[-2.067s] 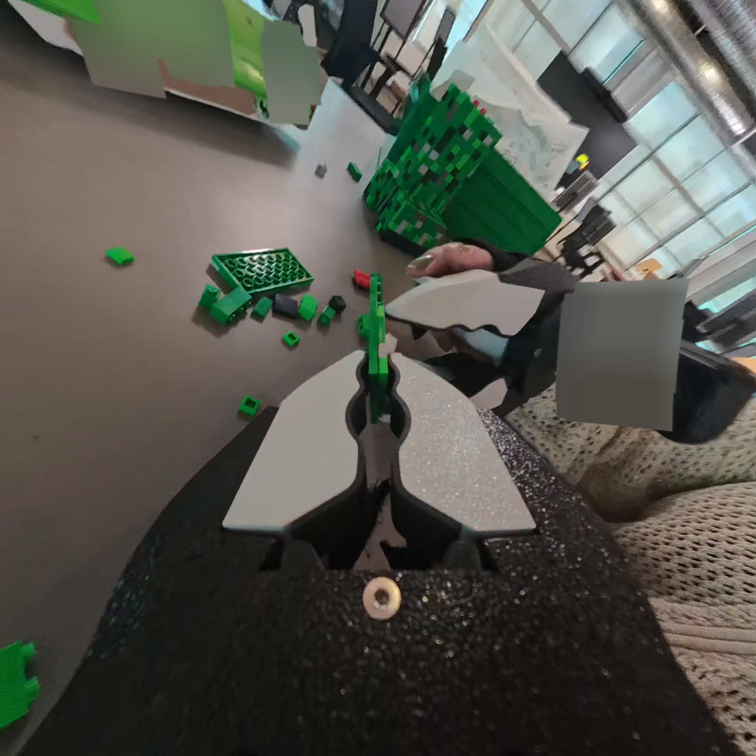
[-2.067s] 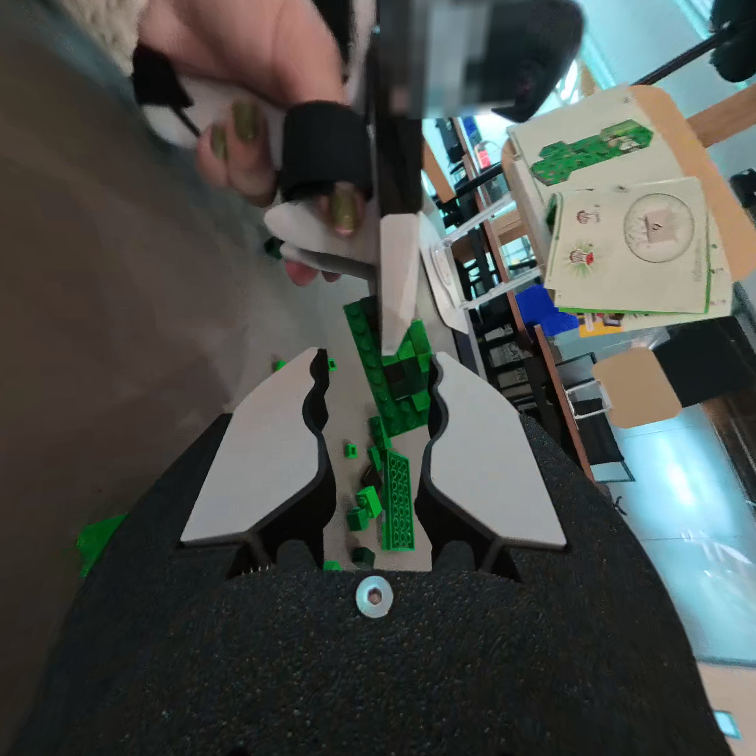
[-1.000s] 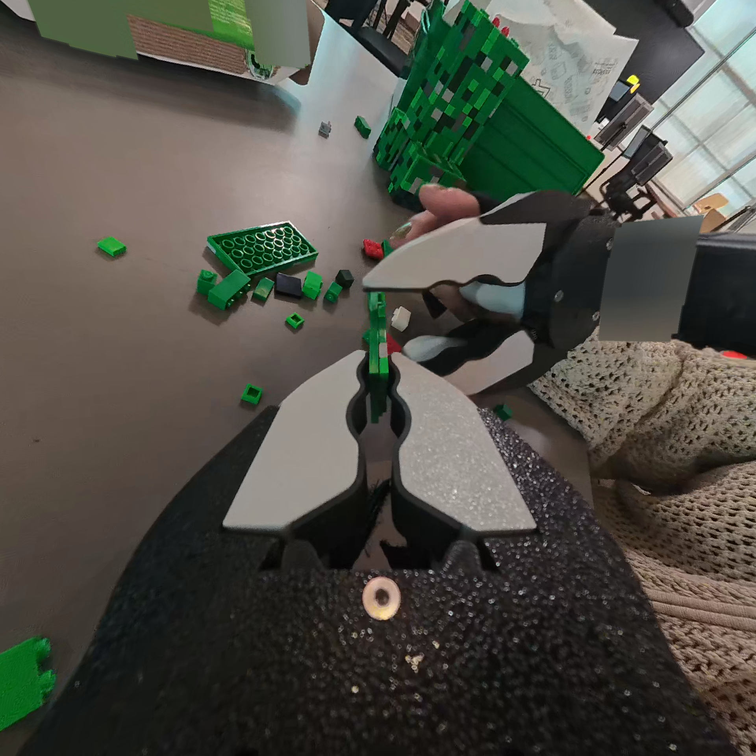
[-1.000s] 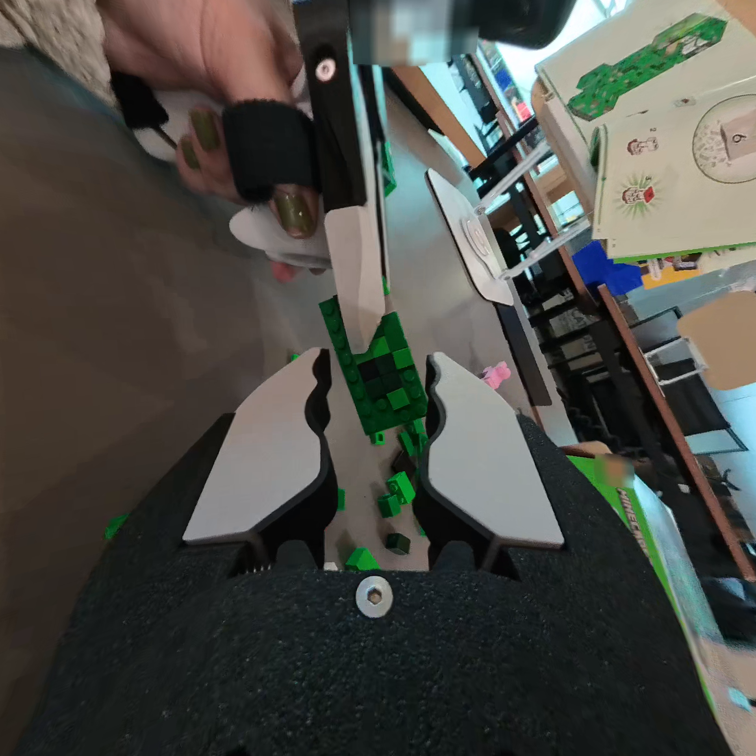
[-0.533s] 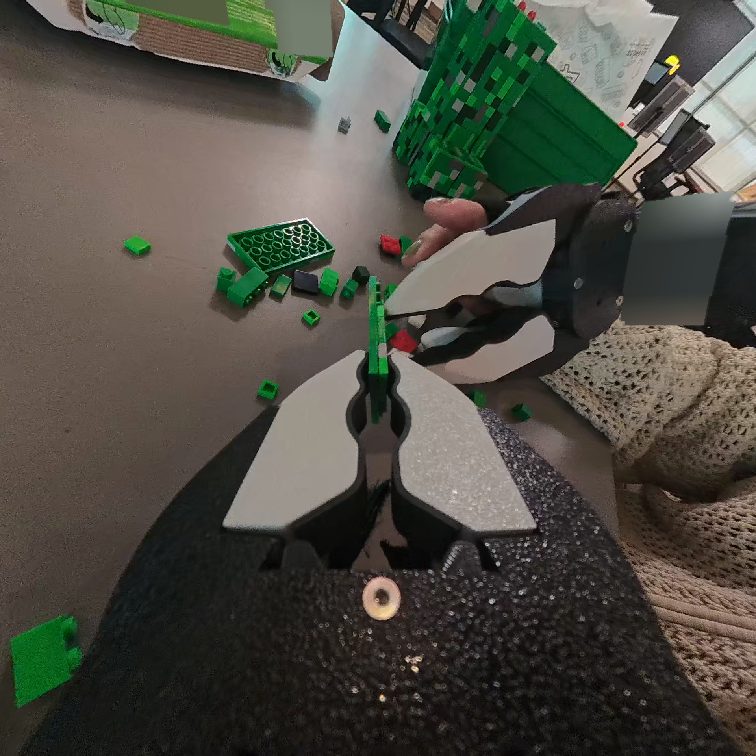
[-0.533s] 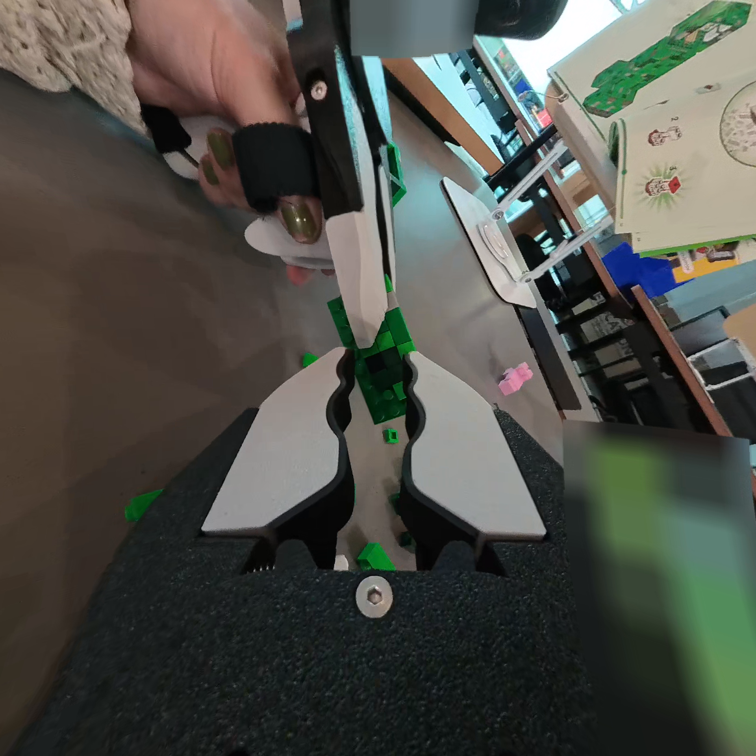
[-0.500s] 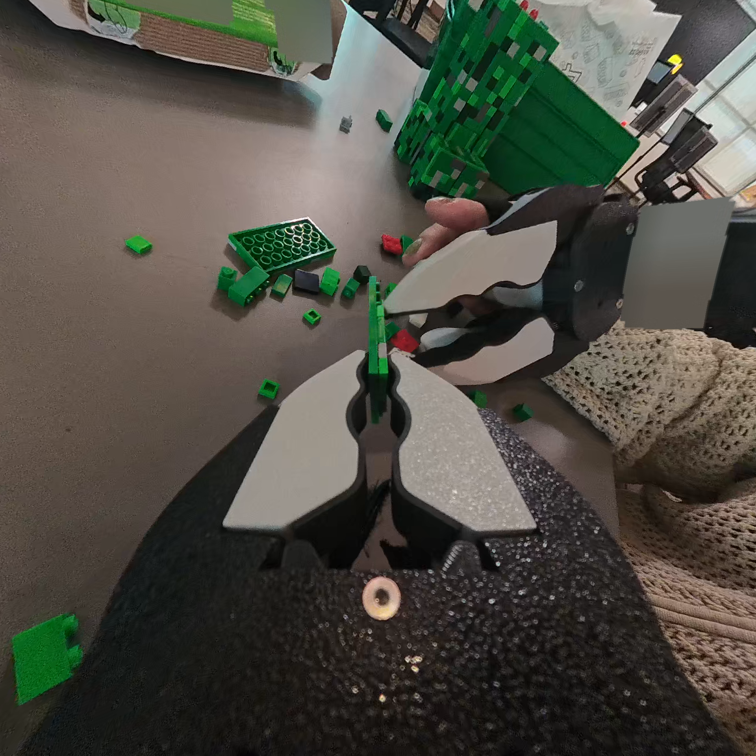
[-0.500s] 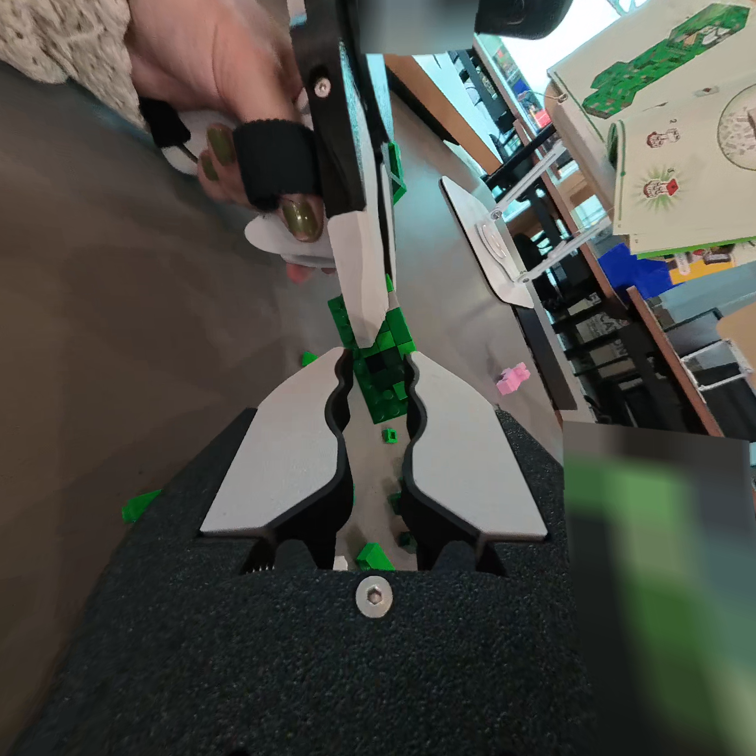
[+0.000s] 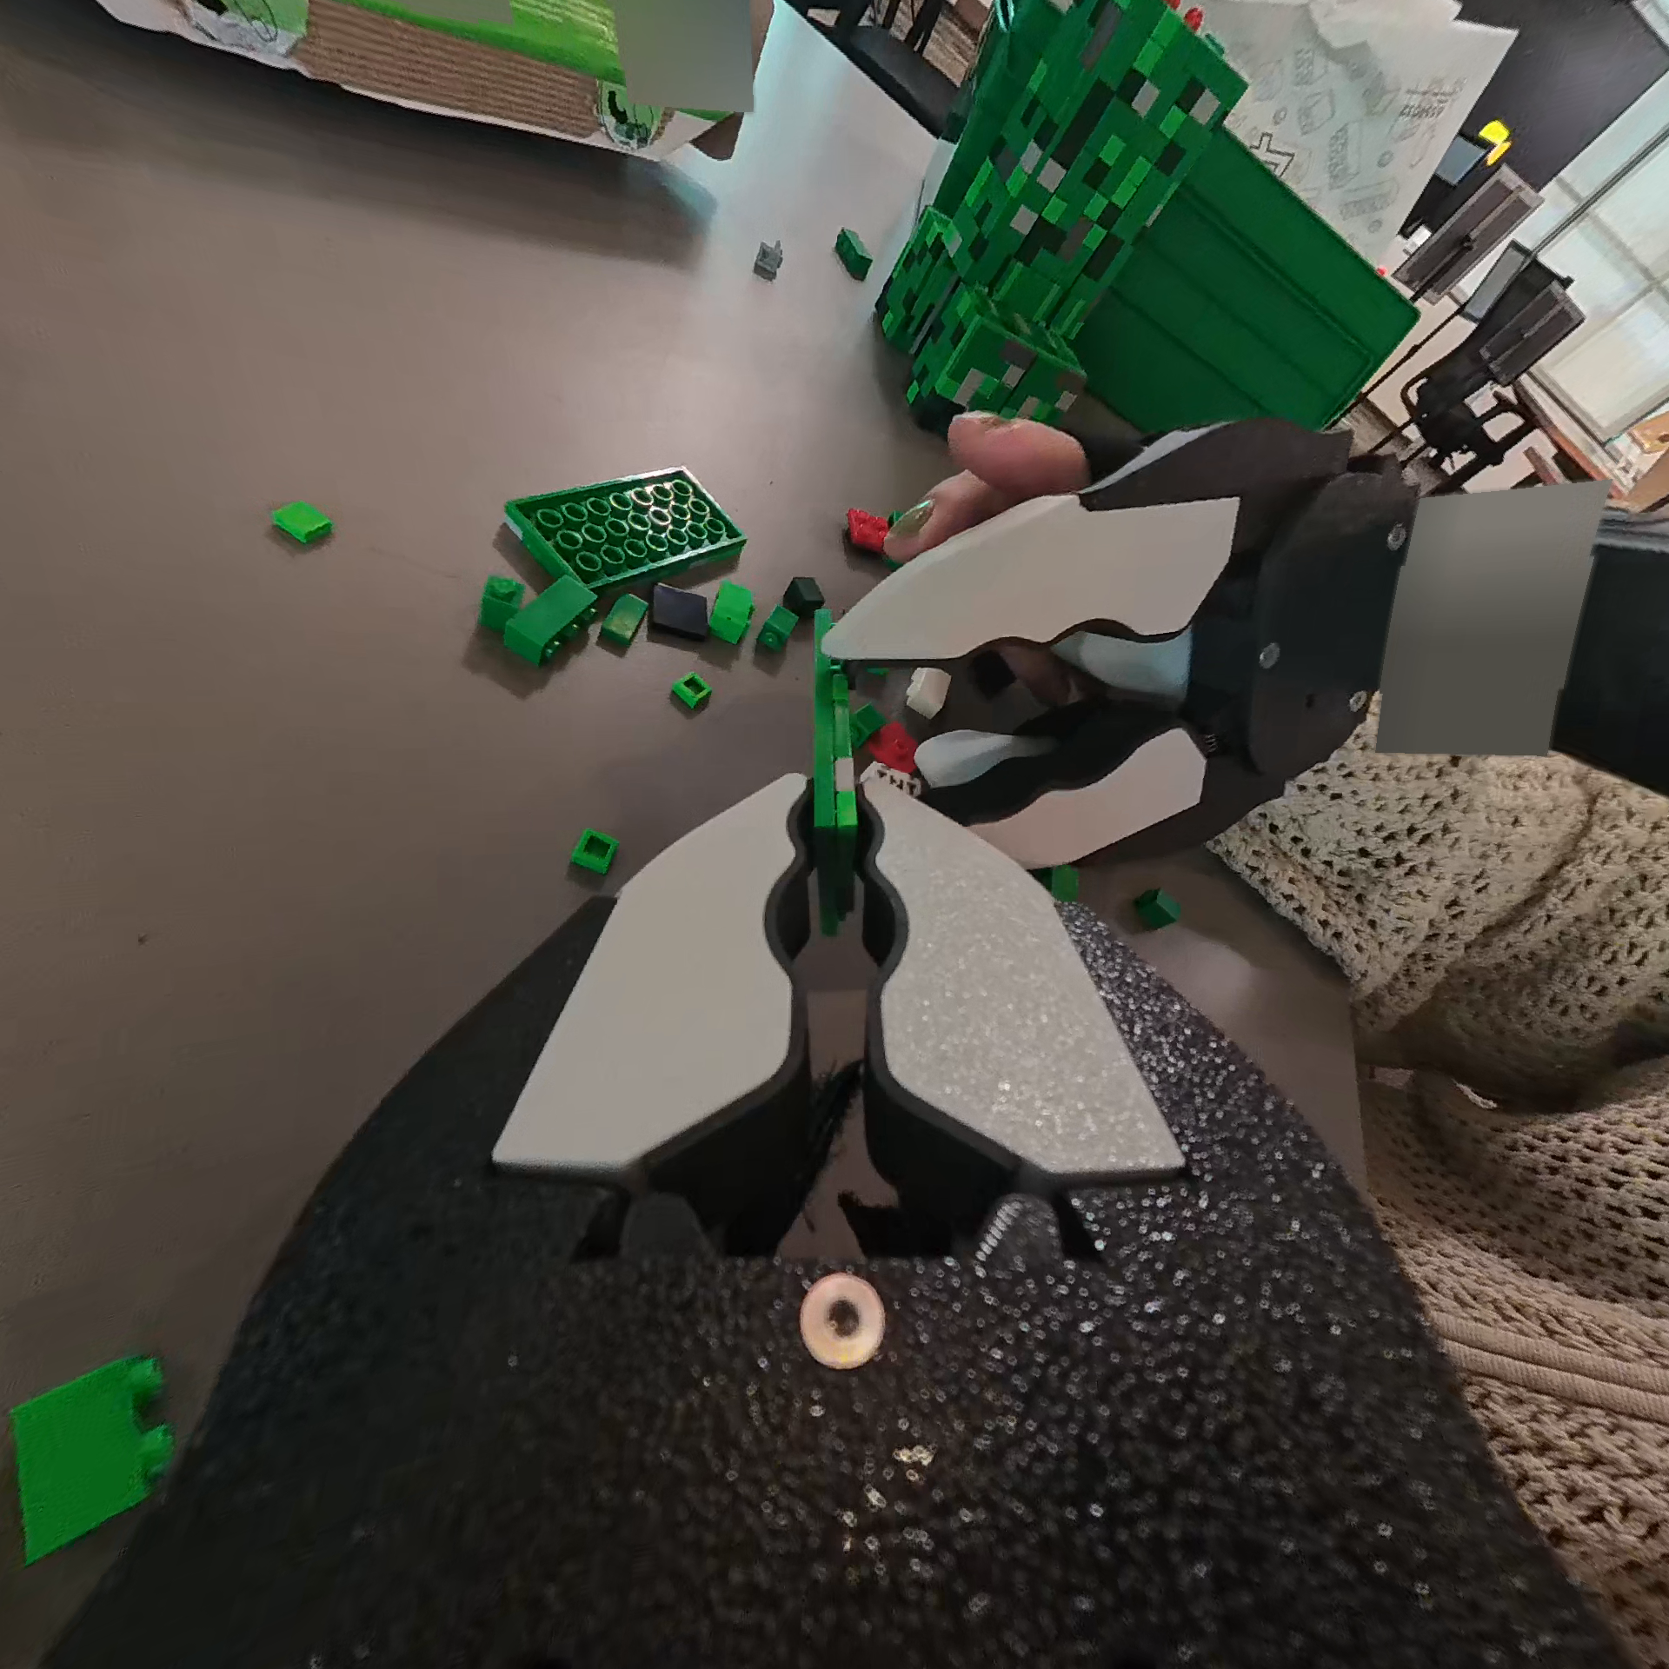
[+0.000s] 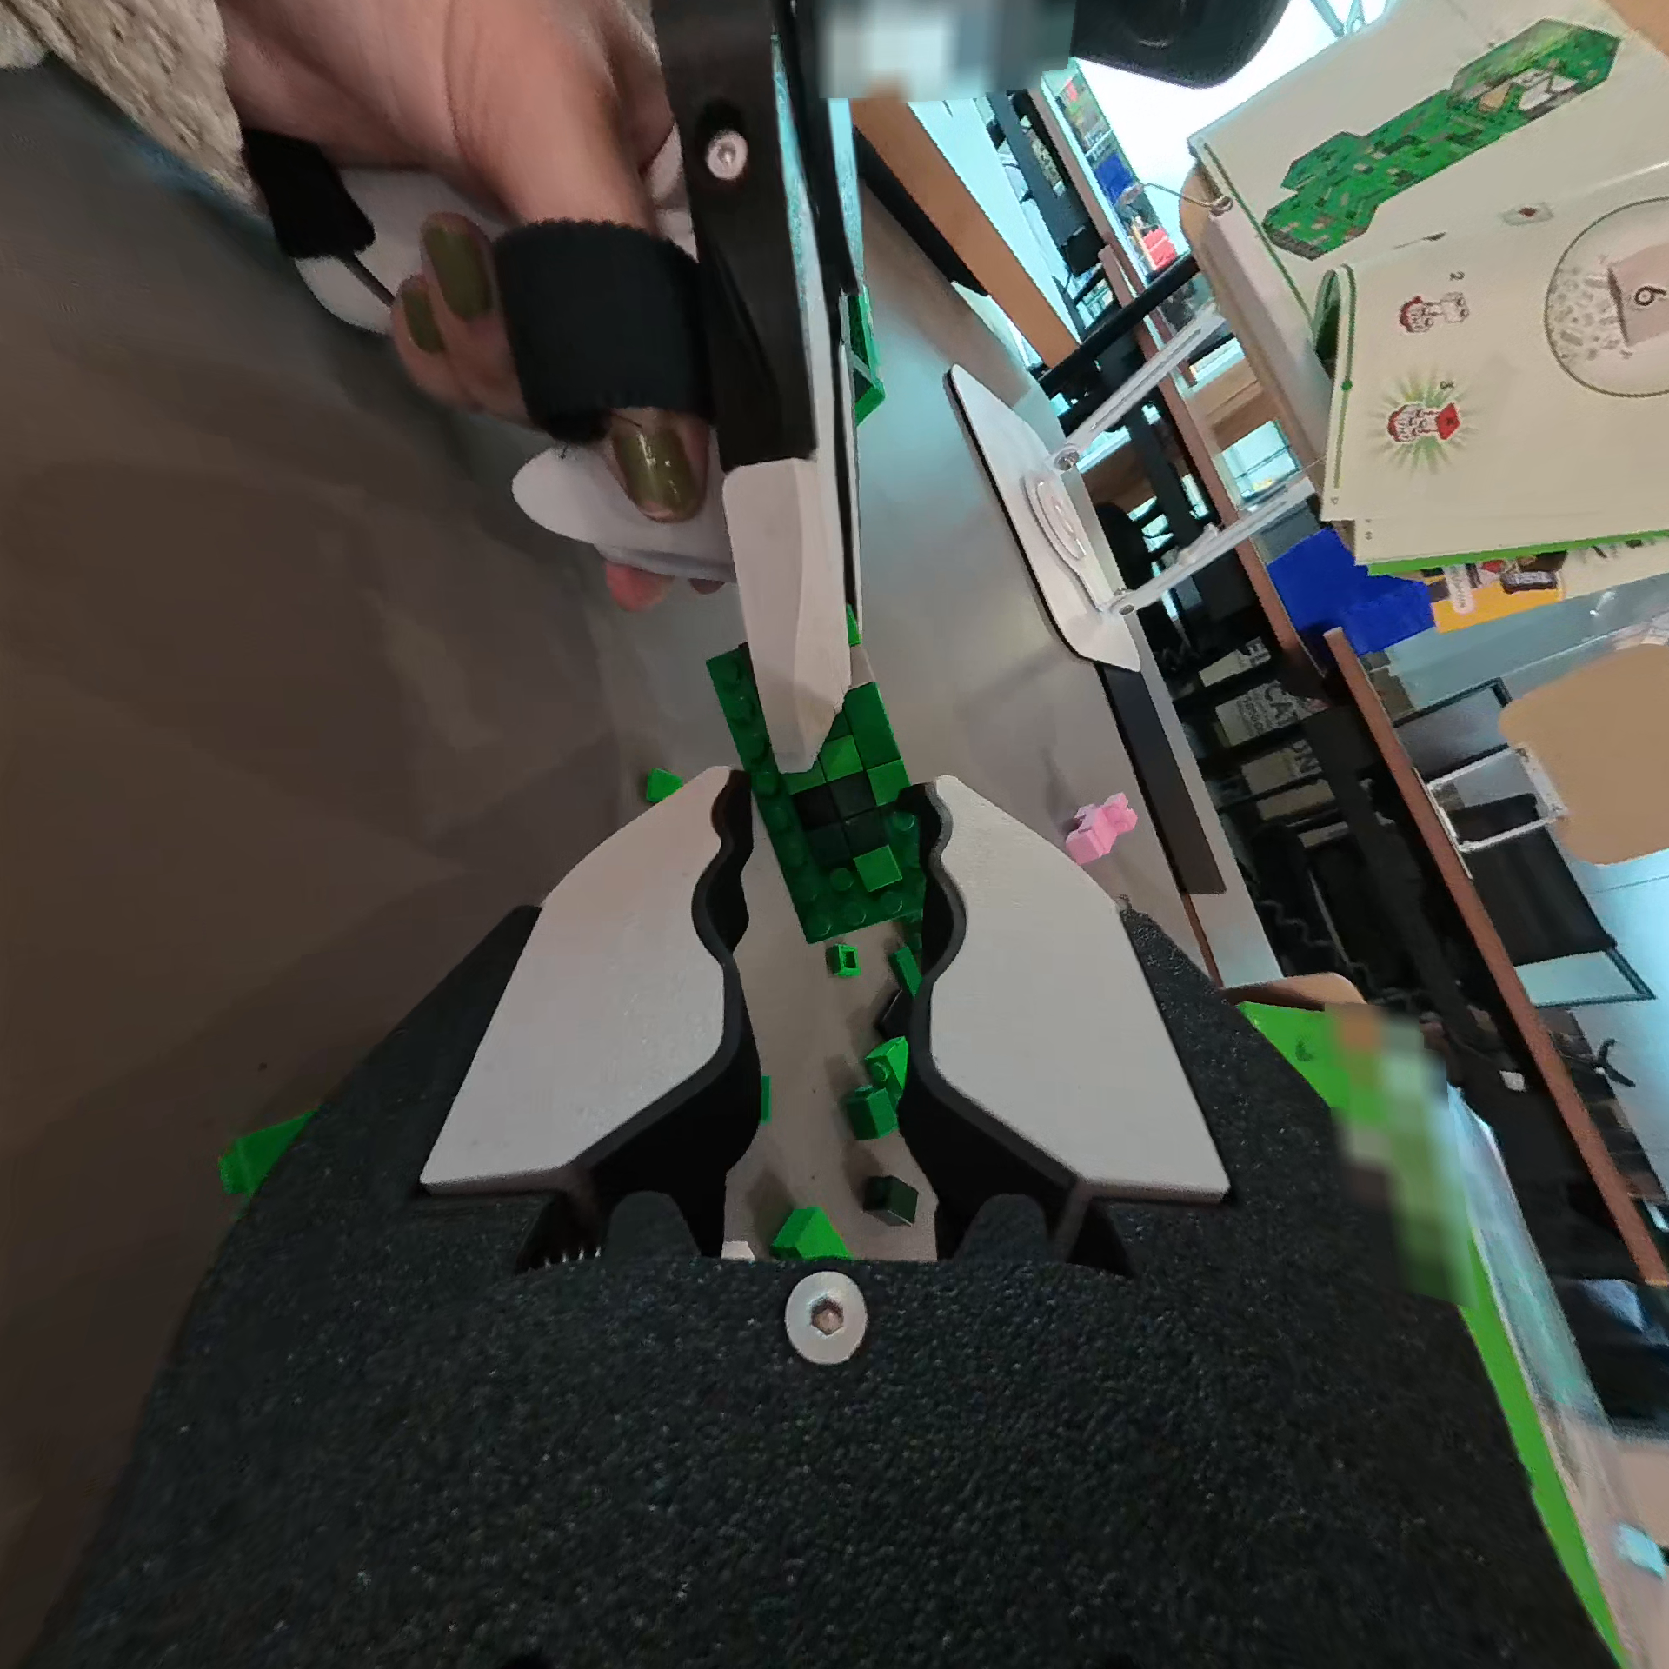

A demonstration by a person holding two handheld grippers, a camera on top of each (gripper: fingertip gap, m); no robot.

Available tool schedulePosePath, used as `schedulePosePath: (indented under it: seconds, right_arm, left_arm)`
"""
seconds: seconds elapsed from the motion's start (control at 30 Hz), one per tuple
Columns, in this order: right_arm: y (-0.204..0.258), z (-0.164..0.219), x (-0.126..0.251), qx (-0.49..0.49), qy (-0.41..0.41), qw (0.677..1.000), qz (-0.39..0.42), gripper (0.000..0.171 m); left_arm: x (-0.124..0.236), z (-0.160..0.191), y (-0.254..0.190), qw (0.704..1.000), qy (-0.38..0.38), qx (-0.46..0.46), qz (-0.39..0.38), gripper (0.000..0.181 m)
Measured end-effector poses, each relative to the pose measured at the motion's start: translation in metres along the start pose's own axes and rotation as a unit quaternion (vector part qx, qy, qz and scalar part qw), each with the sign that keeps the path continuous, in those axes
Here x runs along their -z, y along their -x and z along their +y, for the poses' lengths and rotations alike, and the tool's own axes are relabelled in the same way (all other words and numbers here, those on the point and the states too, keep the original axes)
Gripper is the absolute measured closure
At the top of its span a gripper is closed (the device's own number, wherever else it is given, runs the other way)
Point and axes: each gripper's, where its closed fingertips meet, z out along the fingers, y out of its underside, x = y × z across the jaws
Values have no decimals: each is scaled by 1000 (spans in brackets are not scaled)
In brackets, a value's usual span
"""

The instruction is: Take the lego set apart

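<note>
A thin green lego panel (image 9: 826, 741) is held edge-on above the dark table (image 9: 271, 361). My left gripper (image 9: 833, 790) is shut on its near end. In the right wrist view the panel (image 10: 840, 831) shows its face of green and dark tiles, with the left gripper's finger (image 10: 795, 686) coming down onto it from above. My right gripper (image 10: 831, 790) is part-open, one fingertip beside each long edge of the panel; I cannot tell whether they touch. It also shows in the left wrist view (image 9: 876, 704), reaching in from the right.
A tall green block model (image 9: 1066, 181) and a green bin (image 9: 1246, 298) stand at the back right. A flat studded plate (image 9: 628, 533) and several loose small bricks (image 9: 623, 623) lie mid-table. A red brick (image 9: 892, 745) and a pink piece (image 10: 1097, 826) lie nearby. A knit sleeve (image 9: 1445, 948) is at right. My left and right fingertips are right by each other.
My right gripper narrowed its jaws, then widened them a little and moved forward, so the panel now sits between its fingertips. My left gripper kept its hold and rose slightly.
</note>
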Motion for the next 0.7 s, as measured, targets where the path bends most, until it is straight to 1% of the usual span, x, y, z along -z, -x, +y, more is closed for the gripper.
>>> schedulePosePath:
  seconds: [0.23,0.7]
  right_arm:
    - [0,2,-3,35,17,999,16,136]
    - [2,4,-4,30,22,999,10,138]
  left_arm:
    - [1,0,3,1000,0,20,0,176]
    - [0,3,5,1000,6,31,0,176]
